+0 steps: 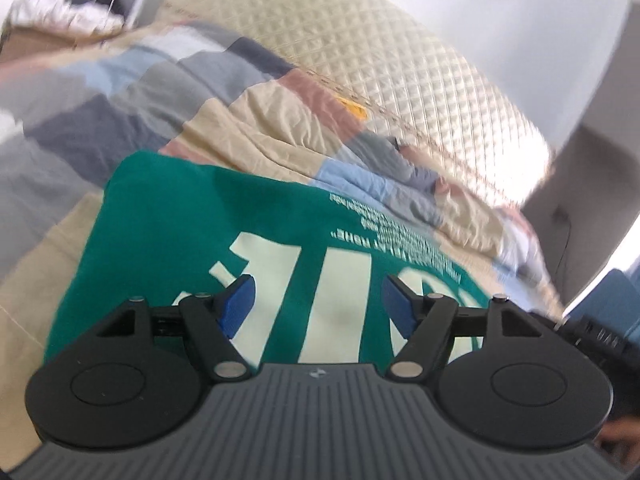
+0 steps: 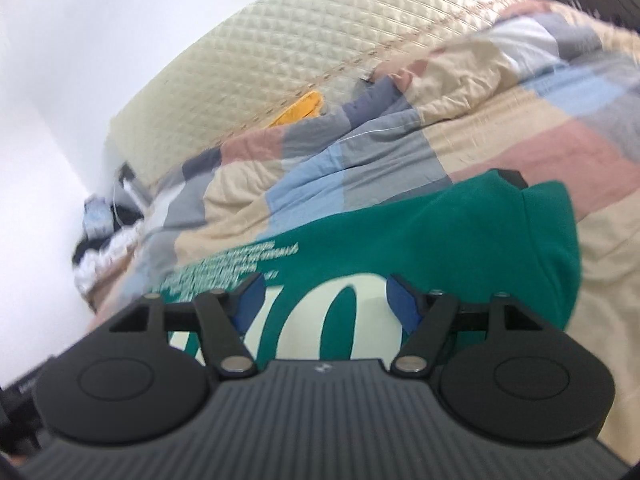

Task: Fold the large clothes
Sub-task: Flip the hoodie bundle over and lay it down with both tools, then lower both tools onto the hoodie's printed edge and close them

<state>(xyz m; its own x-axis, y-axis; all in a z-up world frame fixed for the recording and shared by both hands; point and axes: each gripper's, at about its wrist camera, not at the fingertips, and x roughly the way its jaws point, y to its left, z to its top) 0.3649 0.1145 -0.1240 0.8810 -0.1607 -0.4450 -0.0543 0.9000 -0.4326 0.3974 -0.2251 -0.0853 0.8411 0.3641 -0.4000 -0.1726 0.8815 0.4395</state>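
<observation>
A green garment (image 1: 172,220) with large cream lettering and small cream text lies folded flat on a patchwork quilt. My left gripper (image 1: 318,300) hovers over its printed front, blue pads apart, nothing between them. In the right wrist view the same green garment (image 2: 460,232) shows its right-hand folded edge and the cream letters. My right gripper (image 2: 324,296) stands open above the print, its blue pads (image 2: 402,300) clear of the cloth. Both views are tilted and blurred.
The quilt (image 1: 256,120) of beige, pink, blue and grey squares covers the bed. A cream quilted headboard (image 1: 380,60) rises behind it. An orange object (image 2: 300,108) sits at the headboard's foot. A heap of dark and white clothes (image 2: 100,248) lies at the far end.
</observation>
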